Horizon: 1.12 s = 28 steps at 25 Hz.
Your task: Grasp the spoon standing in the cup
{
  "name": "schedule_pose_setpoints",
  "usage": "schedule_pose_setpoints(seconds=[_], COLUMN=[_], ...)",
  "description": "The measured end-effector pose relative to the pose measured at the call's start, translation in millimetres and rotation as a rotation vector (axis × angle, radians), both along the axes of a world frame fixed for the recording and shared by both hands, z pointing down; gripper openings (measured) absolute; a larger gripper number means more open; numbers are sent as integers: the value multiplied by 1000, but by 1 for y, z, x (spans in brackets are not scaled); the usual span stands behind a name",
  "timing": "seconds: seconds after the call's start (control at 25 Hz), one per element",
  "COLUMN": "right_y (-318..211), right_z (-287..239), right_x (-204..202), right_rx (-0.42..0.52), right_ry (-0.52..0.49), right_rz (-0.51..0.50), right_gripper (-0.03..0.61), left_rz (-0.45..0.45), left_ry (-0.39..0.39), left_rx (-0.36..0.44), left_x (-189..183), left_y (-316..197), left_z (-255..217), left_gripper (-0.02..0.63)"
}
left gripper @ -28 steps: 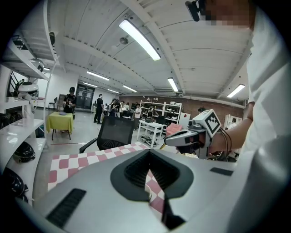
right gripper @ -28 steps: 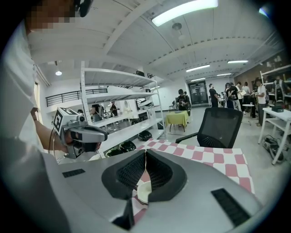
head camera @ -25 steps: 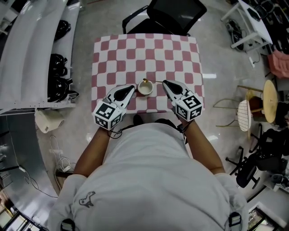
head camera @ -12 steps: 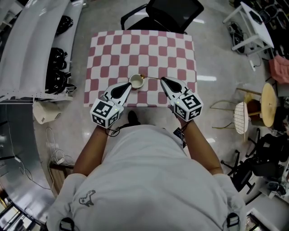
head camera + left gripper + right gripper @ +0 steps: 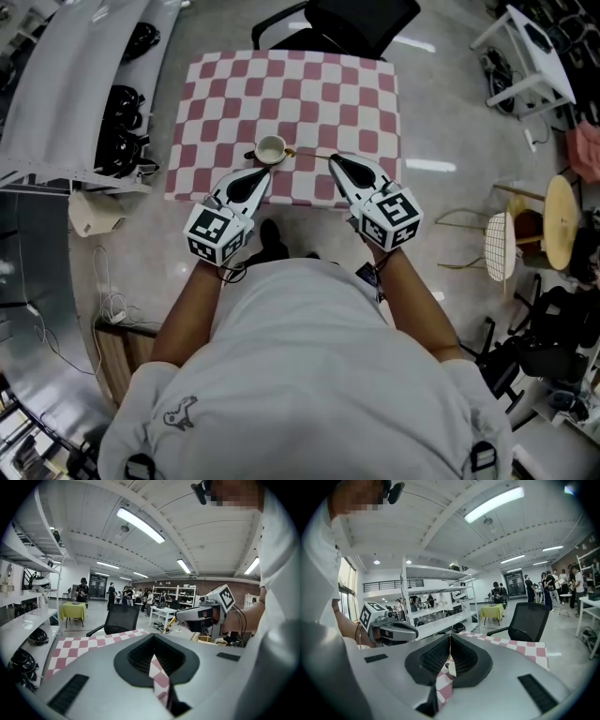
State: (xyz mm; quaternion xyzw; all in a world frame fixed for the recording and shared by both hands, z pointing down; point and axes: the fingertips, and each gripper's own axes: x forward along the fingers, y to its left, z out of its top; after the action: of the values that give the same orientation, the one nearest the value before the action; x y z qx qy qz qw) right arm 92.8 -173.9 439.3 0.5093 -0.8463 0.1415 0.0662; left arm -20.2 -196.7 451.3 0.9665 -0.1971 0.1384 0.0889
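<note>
Cloth in pink and white checks is covering the table (image 5: 281, 84), which is standing on a pale glossy floor. A black office chair (image 5: 356, 23) is sitting just beyond the table's far edge. Both hand-held tools are reaching in over the near edge, each with its marker cube hanging off the table on the person's side. The left gripper (image 5: 263, 172) is crossing the near edge a little left of its middle and pointing toward the far right corner. In its own view its jaws are pressed together at the tips with nothing between them, and only checked cloth is showing through the slit below. Those tips are hovering just beside the cup on its near side, apart from it. The right gripper (image 5: 332, 157) is crossing the near edge right of its middle and pointing toward the far left corner. Its jaws are clenched too, the pads meeting in its own view. The small white cup (image 5: 270, 148) is standing upright a short way in from the near edge, close to that edge's middle, between the two sets of jaw tips and nearer the left ones. The thin gold spoon (image 5: 307, 155) is leaning out over the cup's right rim, and its handle is running rightward straight into the closed tips of the right gripper, which is pinching the handle's end.
</note>
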Motion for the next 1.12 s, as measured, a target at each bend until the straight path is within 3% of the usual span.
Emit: schedule_pose_setpoints(seconds=[0.56,1.12], right_y=[81,122], right_z=[-12,-9], right_x=[-16,-32], right_rx=[32,35], right_ry=[-39,-66], right_rz=[-99,-38], right_gripper=[34,34], left_rz=[-143,-55], left_ry=[26,-24], left_rx=[8,-7], left_x=[-22,-39], left_y=[86,125], left_z=[-7,0], left_gripper=[11,11])
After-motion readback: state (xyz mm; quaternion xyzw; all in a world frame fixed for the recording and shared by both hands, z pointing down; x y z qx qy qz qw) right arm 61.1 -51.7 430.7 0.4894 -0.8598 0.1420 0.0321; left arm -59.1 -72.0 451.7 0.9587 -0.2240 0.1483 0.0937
